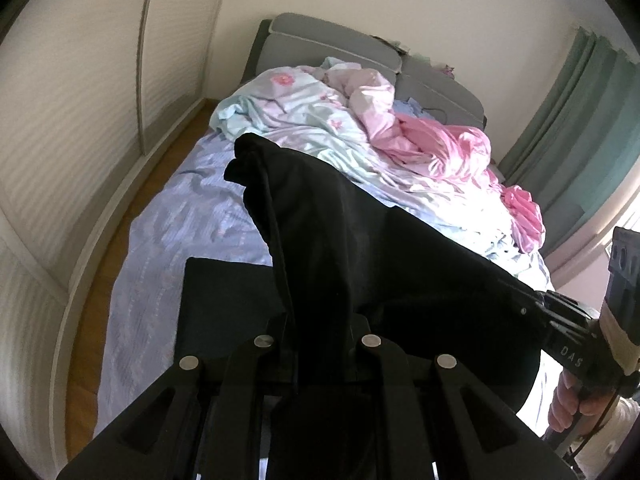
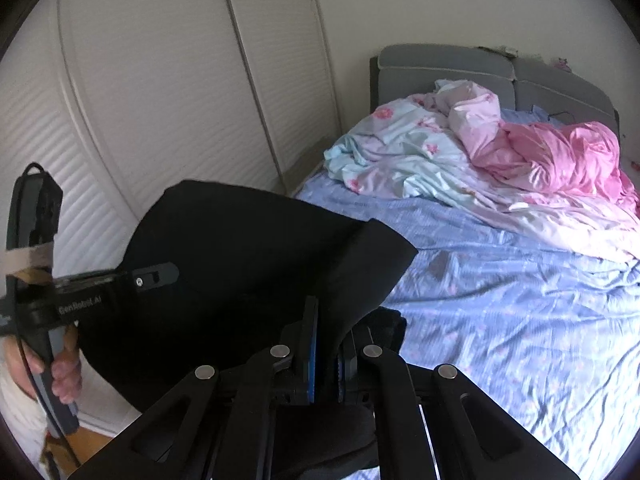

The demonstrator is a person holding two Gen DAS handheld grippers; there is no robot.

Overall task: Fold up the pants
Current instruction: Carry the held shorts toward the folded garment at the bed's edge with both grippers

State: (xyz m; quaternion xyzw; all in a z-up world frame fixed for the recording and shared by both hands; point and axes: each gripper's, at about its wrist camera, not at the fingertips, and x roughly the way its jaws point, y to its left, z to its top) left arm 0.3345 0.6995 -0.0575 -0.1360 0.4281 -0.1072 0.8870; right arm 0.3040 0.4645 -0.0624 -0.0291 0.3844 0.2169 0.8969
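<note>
Both grippers hold the black pants (image 1: 360, 240) up above the bed, the fabric stretched between them. The left gripper (image 1: 320, 332) is closed on an edge of the cloth, which rises from between its fingers and drapes away to the right; in the right wrist view the same tool appears at the left edge, its fingers (image 2: 156, 274) clamped onto the far side of the dark sheet. The right gripper (image 2: 326, 344) is likewise pinched shut on the pants, a fold of fabric squeezed between its blue-edged pads (image 2: 310, 356). In the left wrist view it reaches in from the right, gripping the cloth's other end. Part of the pants hangs down against the blue patterned bedsheet (image 2: 500, 300). Farther up the bed lies a crumpled floral duvet (image 1: 304, 120) beside a shiny pink blanket (image 2: 568, 156), below a grey padded headboard (image 1: 332, 44). White louvred wardrobe doors (image 2: 168, 80) line the left side.
</note>
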